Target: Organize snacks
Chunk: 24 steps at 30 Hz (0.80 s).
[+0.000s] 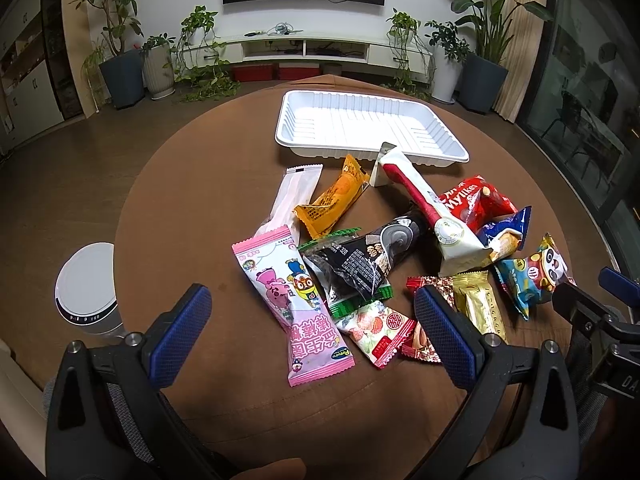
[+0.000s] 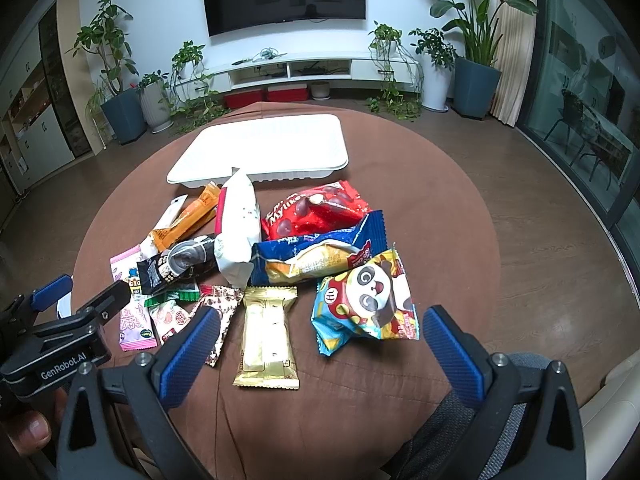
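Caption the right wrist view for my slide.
Open right gripper above gold packet and panda packet; white tray empty.

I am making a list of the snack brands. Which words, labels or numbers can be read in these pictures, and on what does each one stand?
"Mylikes": on the red bag.
"GenRobot.AI": on the body of the left gripper.
"DA": cut off at the frame edge, on the right gripper.
Chinese characters on the pink packet: upside down, not readable to me.
Print on the black packet, gold packet and panda packet: too small.
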{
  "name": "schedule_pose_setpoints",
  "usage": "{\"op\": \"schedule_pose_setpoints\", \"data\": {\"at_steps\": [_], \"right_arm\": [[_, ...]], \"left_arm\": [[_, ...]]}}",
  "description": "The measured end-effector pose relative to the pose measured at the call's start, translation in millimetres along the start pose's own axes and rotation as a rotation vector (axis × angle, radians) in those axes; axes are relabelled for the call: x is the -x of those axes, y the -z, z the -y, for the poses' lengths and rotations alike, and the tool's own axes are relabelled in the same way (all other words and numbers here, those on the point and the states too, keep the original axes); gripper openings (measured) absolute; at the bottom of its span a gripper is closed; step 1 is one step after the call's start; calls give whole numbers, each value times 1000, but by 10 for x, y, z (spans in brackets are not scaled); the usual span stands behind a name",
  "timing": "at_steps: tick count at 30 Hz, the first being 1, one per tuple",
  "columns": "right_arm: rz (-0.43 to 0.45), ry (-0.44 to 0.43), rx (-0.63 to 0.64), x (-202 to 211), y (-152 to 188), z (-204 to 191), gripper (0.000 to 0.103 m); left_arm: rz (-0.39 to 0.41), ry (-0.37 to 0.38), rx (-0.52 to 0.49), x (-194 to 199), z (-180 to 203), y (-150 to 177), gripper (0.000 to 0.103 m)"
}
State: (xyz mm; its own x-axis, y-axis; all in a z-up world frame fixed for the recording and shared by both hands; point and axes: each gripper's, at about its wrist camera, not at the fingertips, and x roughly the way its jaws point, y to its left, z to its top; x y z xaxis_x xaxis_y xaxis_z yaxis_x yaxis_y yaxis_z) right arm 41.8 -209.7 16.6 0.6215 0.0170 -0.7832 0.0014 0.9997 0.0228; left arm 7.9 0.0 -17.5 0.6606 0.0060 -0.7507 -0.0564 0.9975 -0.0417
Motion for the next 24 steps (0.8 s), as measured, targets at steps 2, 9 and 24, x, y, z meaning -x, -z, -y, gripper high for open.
{"op": "schedule_pose_setpoints", "data": {"at_steps": [2,9,24], "right_arm": [[-1,0,0,-1,-1,0,103],[-1,0,1,0,0,0,103],[-3,-3,-1,-8,4,-4,103]], "left_arm": [[0,0,0,-2,1,0,103],[-4,1,0,-19,-3,5,103],[-11,-13,-3,-52,-14,19,103]]}}
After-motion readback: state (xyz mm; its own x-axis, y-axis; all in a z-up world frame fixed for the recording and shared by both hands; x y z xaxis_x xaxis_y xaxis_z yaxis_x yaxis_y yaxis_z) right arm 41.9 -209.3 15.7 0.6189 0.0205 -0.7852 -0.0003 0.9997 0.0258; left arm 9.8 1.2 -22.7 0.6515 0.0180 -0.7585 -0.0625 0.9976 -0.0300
